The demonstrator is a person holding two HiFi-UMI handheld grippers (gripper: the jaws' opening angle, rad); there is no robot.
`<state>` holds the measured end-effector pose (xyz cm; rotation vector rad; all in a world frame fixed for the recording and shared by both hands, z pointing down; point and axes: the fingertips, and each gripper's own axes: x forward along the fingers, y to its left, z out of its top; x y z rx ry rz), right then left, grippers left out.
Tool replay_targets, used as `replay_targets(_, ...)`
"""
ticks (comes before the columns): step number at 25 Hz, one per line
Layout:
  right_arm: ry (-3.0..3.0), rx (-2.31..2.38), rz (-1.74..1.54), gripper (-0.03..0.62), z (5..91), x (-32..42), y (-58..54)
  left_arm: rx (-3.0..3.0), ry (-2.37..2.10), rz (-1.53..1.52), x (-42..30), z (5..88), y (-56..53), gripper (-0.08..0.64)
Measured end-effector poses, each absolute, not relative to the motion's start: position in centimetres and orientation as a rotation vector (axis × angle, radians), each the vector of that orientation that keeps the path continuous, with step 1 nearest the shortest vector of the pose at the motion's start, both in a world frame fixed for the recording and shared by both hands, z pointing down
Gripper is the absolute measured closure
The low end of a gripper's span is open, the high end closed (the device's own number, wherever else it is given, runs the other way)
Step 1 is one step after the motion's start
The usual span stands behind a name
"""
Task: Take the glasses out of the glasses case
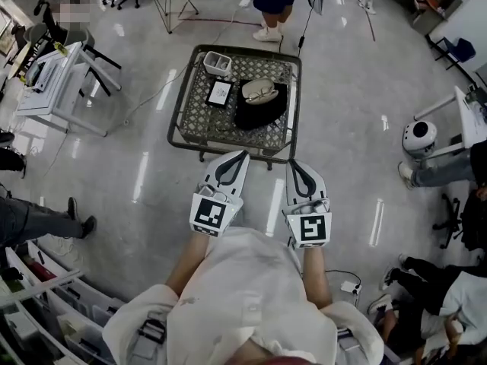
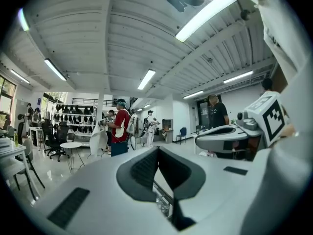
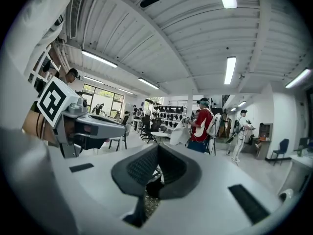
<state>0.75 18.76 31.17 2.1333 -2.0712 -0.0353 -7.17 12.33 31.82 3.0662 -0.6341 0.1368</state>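
glasses (image 1: 260, 93) in open glasses case (image 1: 259, 81)

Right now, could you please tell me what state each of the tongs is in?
Left tongs: closed, holding nothing.
Right tongs: closed, holding nothing.

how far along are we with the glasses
Done: nothing yet; the glasses case sits untouched on the black cloth on the mesh table. In hand: left gripper and right gripper, both shut and empty, short of the table's near edge. Left: reaching the case and emptying it.
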Motion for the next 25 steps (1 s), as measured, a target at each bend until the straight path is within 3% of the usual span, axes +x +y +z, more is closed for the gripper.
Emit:
replay_targets(11, -1.948, 2.167, 0.078, 0.586, 36.1, 3.2, 8.8, 3.047, -0.551, 0.199, -5.6, 36.2, 1.2, 0.548)
replay_targets(25, -1.879, 2.126, 0.257, 0.586, 41.8, 6.3, 2.5, 2.934, -0.493, 0.323, -2.6, 42.8, -5.4, 0.548)
